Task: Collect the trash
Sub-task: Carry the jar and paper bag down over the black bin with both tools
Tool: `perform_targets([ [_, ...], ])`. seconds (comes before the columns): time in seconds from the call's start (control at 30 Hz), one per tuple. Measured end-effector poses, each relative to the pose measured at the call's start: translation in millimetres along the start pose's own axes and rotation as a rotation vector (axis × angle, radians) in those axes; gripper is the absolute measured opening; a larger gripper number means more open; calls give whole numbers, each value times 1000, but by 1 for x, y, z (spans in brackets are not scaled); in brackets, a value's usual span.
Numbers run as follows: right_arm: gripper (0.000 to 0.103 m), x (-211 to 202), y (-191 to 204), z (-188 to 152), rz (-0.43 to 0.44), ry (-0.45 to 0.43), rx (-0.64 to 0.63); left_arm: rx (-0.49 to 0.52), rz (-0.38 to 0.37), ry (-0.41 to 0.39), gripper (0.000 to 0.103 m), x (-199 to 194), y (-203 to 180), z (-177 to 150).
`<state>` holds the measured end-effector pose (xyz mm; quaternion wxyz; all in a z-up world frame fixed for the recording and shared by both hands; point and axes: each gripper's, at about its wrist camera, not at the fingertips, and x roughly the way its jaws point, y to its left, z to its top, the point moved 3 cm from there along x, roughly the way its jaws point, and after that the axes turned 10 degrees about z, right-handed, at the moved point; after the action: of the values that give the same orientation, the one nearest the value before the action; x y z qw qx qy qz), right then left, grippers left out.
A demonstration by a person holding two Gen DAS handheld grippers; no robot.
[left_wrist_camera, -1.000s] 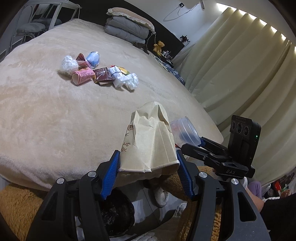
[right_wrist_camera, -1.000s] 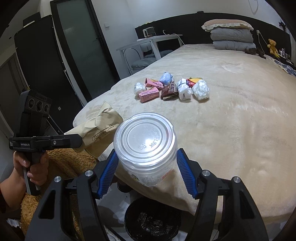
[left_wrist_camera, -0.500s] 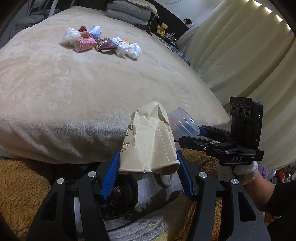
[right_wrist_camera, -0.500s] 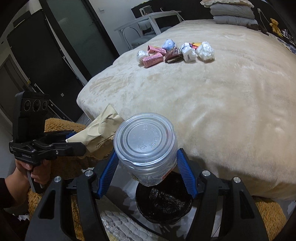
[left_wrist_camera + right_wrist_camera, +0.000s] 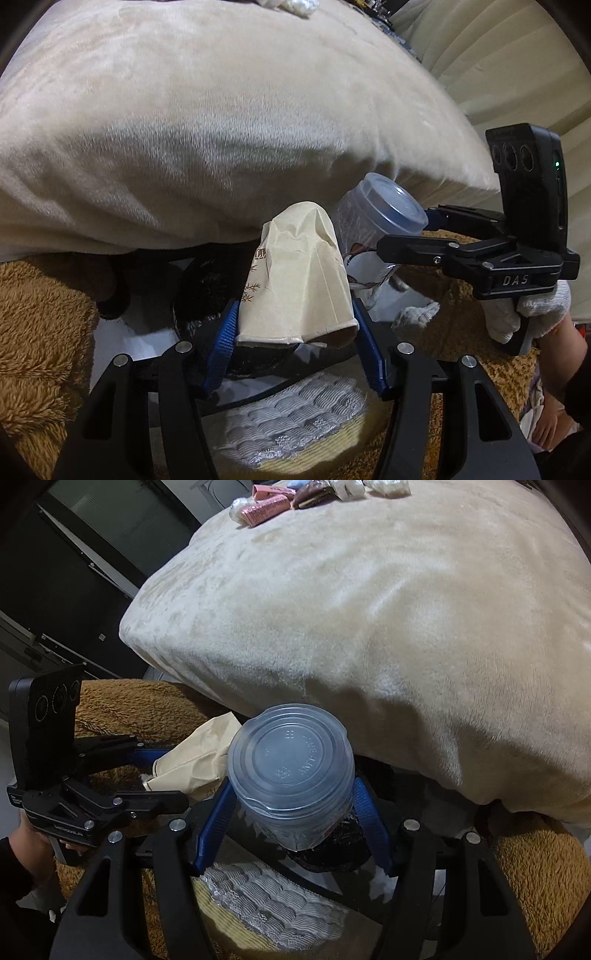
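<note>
My left gripper (image 5: 295,332) is shut on a crumpled tan paper bag (image 5: 295,280), its blue pads pressing both sides. Under the bag lies a black-lined bin (image 5: 207,295) on the floor, mostly hidden. My right gripper (image 5: 291,812) is shut on a clear plastic tub with a lid (image 5: 290,764), held over the same black bin (image 5: 332,860). In the left wrist view the tub (image 5: 380,218) hangs just right of the bag, gripped by the right gripper (image 5: 424,232). In the right wrist view the bag (image 5: 195,753) and the left gripper (image 5: 162,775) are at the left.
A bed with a beige blanket (image 5: 369,609) overhangs the bin. Several wrappers and crumpled bits of trash (image 5: 295,494) lie at its far end. Brown shaggy rug (image 5: 40,332) covers the floor on both sides. A white patterned mat (image 5: 269,904) lies near me. A gloved hand (image 5: 517,314) holds the right gripper.
Both grippers have sunk and tipped downward from above the bed's edge to just over the bin. The bag and the tub stay gripped. The trash pile has slid to the top of both views.
</note>
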<state>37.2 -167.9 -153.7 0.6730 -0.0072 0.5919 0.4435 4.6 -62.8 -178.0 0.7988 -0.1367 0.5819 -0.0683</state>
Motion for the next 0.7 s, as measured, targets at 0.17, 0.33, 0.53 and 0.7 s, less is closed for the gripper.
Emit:
perform_targets([
  [0.17, 65, 18, -7, -1, -7, 73, 38, -13, 38, 82, 57, 22, 4, -2],
  [0.33, 65, 36, -18, -4, -13, 152, 91, -10, 73, 147, 57, 40, 6, -5],
  [0.53, 65, 46, -25, -4, -13, 192, 146, -7, 99, 205, 58, 48, 5, -4],
  [0.7, 66, 50, -28, -5, -5, 208, 168, 6, 118, 227, 61, 59, 4, -12],
])
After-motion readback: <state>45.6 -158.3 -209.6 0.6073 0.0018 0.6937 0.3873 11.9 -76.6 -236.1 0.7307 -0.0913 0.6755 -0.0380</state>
